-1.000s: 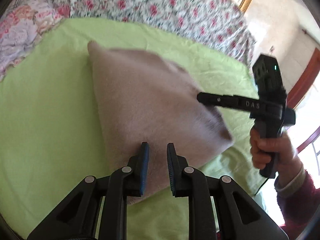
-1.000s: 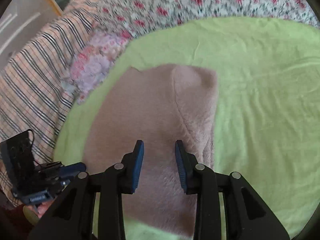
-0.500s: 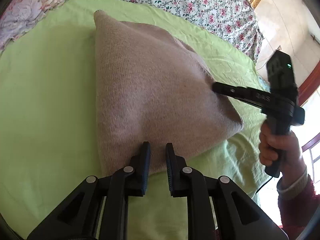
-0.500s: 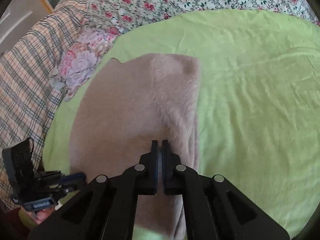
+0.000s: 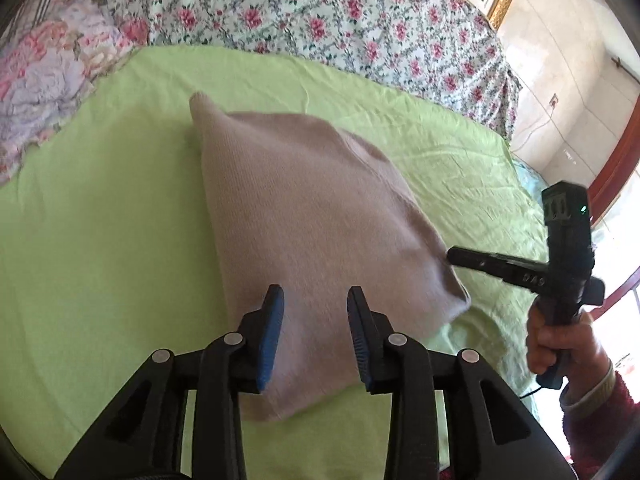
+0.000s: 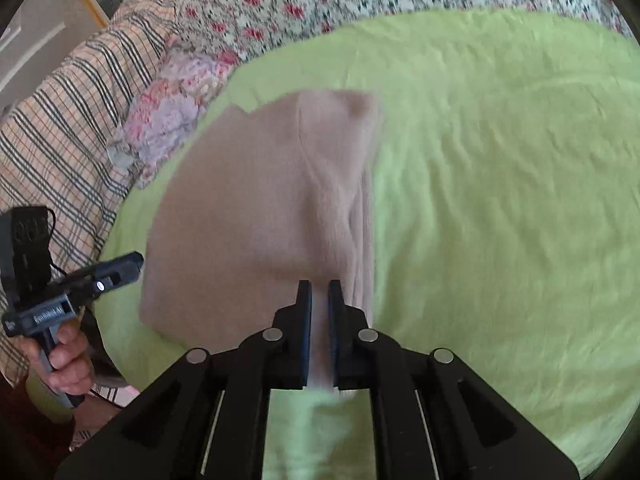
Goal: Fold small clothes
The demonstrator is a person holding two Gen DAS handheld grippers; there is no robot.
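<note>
The right gripper has its jaws pinching the near edge of the beige knit garment; the left gripper hangs spread above it (touching nothing). Beyond lies the green sheet, then a floral quilt.

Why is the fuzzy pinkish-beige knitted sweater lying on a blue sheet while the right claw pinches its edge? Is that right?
Not quite: the sheet is light green, not blue. The right wrist view shows the fuzzy pinkish-beige knitted sweater lying on the light green sheet, and the right claw does pinch the sweater's near edge.
</note>
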